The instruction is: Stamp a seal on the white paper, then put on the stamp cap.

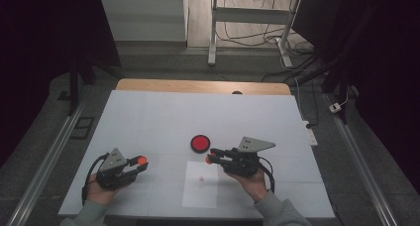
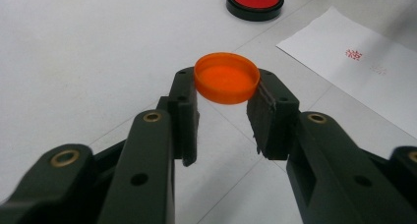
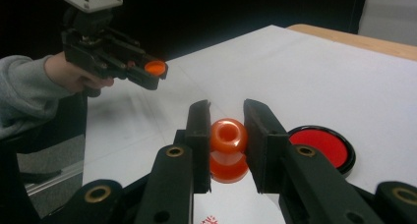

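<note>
Left gripper (image 2: 223, 108) clamps an empty orange cap (image 2: 226, 77); black dish (image 2: 254, 2) holds red ink

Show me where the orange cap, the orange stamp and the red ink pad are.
orange cap (image 2: 226, 78), left gripper view, on its hollow inside.
orange stamp (image 3: 227, 135), right gripper view, on its rounded handle end.
red ink pad (image 1: 200, 143), high view, on its red middle.

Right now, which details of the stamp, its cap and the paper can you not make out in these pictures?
- Stamp: its printing face is turned away, right gripper view; the right tongs cover its sides.
- Orange cap: outer top faces down, left gripper view, held in the left tongs.
- Red mark on the paper: too small to read.
- Ink pad: cut off by the top edge.
</note>
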`<state>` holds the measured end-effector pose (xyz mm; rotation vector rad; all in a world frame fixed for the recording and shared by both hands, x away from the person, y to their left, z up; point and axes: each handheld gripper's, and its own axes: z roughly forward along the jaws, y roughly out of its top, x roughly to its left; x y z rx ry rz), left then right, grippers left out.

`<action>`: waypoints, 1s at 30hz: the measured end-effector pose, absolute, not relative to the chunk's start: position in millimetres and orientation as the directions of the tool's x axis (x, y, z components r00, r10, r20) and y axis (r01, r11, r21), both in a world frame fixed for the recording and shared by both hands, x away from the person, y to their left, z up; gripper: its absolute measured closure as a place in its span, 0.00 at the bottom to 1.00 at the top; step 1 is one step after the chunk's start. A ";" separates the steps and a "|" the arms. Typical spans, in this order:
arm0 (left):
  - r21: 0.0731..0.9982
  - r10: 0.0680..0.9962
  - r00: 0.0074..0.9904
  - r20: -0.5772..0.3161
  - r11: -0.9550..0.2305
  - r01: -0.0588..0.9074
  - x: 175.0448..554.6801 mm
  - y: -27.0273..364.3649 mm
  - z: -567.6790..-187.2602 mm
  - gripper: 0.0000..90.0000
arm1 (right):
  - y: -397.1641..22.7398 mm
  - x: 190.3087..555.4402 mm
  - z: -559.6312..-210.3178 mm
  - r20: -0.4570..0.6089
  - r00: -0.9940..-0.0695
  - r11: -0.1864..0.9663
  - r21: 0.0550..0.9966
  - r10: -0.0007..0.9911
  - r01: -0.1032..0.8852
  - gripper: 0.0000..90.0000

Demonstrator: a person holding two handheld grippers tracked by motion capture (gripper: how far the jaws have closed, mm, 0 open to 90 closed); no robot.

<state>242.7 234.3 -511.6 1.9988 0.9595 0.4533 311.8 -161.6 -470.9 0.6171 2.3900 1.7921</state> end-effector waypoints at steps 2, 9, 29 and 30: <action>0.817 0.767 0.641 -0.038 -0.345 0.461 243.3 234.0 -512.3 0.72 | -162.9 312.1 -469.1 0.164 -0.914 0.224 0.939 0.372 0.260 0.81; 0.817 0.766 0.641 -0.038 -0.346 0.462 243.0 233.7 -512.7 0.72 | -165.6 313.5 -467.5 0.166 -0.908 0.211 0.942 0.384 0.261 0.81; 0.819 0.760 0.649 -0.030 -0.353 0.452 243.2 229.9 -511.3 0.72 | -168.5 315.1 -462.4 0.160 -0.907 0.200 0.947 0.390 0.253 0.81; 0.819 0.759 0.650 -0.028 -0.355 0.450 243.5 229.0 -510.7 0.72 | -168.5 315.0 -462.1 0.160 -0.907 0.200 0.947 0.389 0.252 0.81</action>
